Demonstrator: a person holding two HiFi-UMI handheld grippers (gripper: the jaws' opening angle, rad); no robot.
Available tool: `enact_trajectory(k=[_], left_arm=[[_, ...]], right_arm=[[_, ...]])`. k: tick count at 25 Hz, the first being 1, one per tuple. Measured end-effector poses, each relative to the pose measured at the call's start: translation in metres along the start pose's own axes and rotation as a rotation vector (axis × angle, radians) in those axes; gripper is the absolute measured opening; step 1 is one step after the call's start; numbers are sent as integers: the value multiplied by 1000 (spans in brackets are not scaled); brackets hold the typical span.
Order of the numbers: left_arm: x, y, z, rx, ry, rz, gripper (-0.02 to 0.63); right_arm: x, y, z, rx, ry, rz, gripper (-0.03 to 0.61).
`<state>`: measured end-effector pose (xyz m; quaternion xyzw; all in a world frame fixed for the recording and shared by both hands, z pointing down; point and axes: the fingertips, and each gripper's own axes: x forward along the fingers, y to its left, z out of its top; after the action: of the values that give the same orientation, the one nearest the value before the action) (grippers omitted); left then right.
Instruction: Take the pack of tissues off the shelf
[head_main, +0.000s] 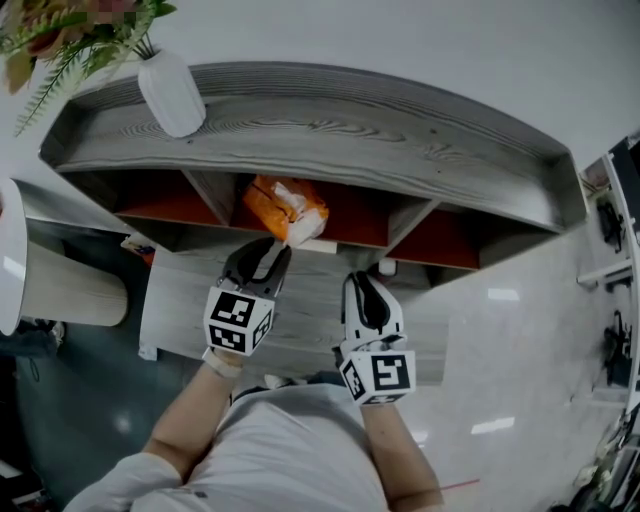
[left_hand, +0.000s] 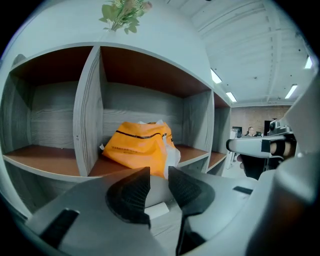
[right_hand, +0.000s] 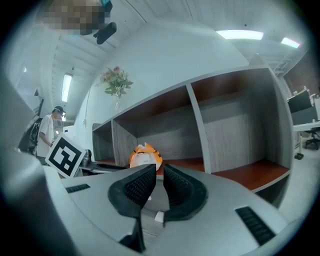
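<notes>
The orange tissue pack (left_hand: 140, 147) is lying in an inner compartment of the shelf (left_hand: 89, 110), centre frame; its black print is too small to read. The left gripper (left_hand: 159, 172) is hovering just before it with its fingers apart and empty. The right gripper (right_hand: 159, 170) is keeping its fingers narrowly parted and empty. Only its view is showing a person (right_hand: 47, 132) standing at far left.

Left forearm (head_main: 190, 420) and right forearm (head_main: 402, 452) stretched forward side by side, grey left gripper (head_main: 275, 252) with marker cube slightly ahead, jaws apart, empty, grey right gripper (head_main: 360, 282) jaws narrowly apart, empty
</notes>
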<state>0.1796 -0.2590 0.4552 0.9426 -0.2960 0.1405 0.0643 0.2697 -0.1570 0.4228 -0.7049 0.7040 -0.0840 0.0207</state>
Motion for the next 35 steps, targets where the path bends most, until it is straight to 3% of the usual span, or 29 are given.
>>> enact_trajectory(k=[4, 9, 16, 22, 35], left_arm=[[1, 6, -1, -6, -2, 28, 37], [-2, 5, -1, -17, -10, 34, 18], [-26, -3, 8, -4, -70, 4, 17], [-54, -5, 12, -47, -91, -5, 17], [-131, -11, 0, -76, -110, 78, 17]], right_arm=[[0, 1, -1, 1, 1, 4, 34], [-1, 2, -2, -2, 4, 13, 34], [1, 12, 1, -7, -5, 48, 34], [2, 30, 2, -16, -8, 93, 34], [-4, 87, -1, -29, 0, 221, 34]])
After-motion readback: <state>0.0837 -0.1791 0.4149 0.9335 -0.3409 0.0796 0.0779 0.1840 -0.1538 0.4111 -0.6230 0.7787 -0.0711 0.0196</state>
